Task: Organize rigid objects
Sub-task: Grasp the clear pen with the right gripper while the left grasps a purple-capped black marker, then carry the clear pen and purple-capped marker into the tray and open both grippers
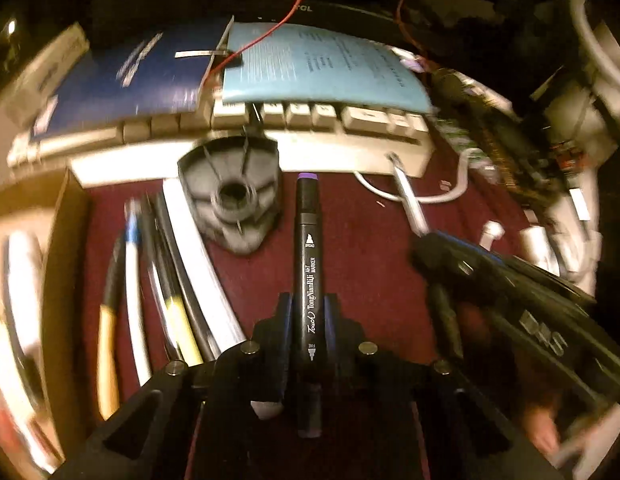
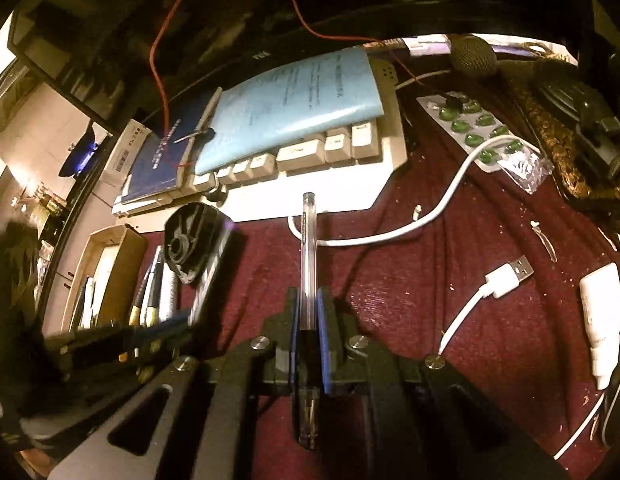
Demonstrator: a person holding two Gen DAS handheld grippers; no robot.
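Left tongs [image 1: 308, 312] gripping black marker [image 1: 308, 256] — right tongs [image 2: 308, 312] gripping clear pen [image 2: 308, 248], both level

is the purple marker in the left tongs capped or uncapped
Capped. The purple marker in the left tongs shows a black cap with a purple end; no bare nib.

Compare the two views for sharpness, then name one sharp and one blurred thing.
Left wrist view: black marker in the left gripper sharp, pens smeared by motion blur. Right wrist view: sharper overall, clear pen crisp; dim warm light and fisheye bending in both.
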